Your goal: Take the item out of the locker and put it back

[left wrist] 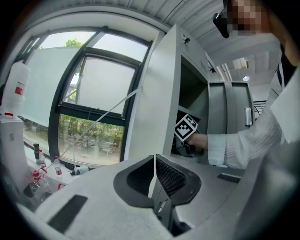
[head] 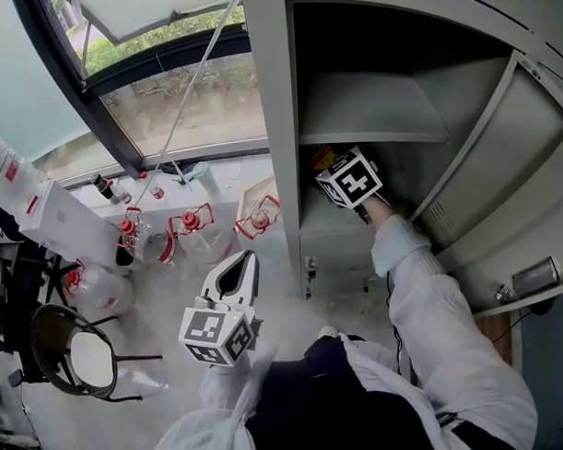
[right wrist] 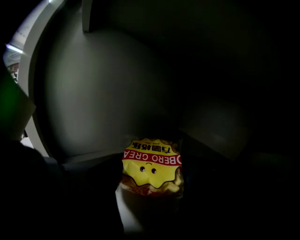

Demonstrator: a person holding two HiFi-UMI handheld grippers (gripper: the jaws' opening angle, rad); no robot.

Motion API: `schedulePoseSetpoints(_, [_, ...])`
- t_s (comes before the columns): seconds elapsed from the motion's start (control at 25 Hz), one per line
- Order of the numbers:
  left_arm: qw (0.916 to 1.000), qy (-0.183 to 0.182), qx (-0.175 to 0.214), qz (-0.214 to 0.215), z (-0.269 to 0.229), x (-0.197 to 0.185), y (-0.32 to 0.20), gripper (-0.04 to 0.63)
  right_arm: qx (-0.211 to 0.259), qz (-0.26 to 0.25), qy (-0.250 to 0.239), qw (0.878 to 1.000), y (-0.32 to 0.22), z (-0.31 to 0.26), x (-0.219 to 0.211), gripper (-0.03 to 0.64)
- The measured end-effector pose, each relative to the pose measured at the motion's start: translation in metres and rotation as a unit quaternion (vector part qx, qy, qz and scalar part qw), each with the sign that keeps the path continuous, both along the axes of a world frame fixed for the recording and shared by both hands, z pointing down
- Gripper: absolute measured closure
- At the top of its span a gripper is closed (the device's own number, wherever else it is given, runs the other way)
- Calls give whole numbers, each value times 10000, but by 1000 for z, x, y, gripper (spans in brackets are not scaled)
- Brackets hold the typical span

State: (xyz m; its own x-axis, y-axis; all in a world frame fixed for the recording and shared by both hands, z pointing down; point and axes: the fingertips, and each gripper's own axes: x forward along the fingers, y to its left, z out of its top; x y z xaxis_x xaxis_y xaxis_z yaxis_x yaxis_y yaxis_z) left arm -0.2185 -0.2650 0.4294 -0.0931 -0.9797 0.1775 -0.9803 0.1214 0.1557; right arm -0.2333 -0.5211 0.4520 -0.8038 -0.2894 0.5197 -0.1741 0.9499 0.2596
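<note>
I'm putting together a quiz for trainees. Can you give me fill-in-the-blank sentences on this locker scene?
1. The snack packet between the jaws of the right gripper is mainly ____ in colour.
2. The left gripper has its jaws ____.
3. The door of the locker stands ____.
Missing words: yellow; shut; open.

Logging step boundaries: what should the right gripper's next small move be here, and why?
Probably draw the right gripper straight back out of the locker. A yellow snack packet stands between its jaws, though the view is too dark to confirm the grip. The left gripper is shut, empty and outside the locker.
</note>
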Motion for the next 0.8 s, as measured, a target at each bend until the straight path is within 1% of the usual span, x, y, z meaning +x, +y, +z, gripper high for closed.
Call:
schedulePoseSetpoints(0.16, [10000,-5,-40,-11,2,0,0,578,-22,-154,234,9996,-1,6,-7,256])
schedulePoseSetpoints(0.28, [10000,-1,-69,-7,4,2,1,578,73,-233,401,9989,-6,10,-12,255])
schedulePoseSetpoints(0.4, [9999,19,-120,-45,9,3,2,578,134,-411,440,9981,-9,11,-19,253])
schedulePoseSetpoints(0.48, [9999,43,-133,-59,12,4,3,578,4,-494,453,9978,-8,13,-20,253])
schedulePoseSetpoints(0.64, [9999,54,-155,-52,14,6,4,578,-281,-484,429,9975,-8,15,-20,253])
schedulePoseSetpoints(0.72, [9998,57,-162,-40,15,7,4,578,-258,-457,440,9977,-9,15,-19,253])
schedulePoseSetpoints(0.8, [9998,73,-180,-50,16,6,5,578,-131,-430,456,9979,-9,14,-18,252])
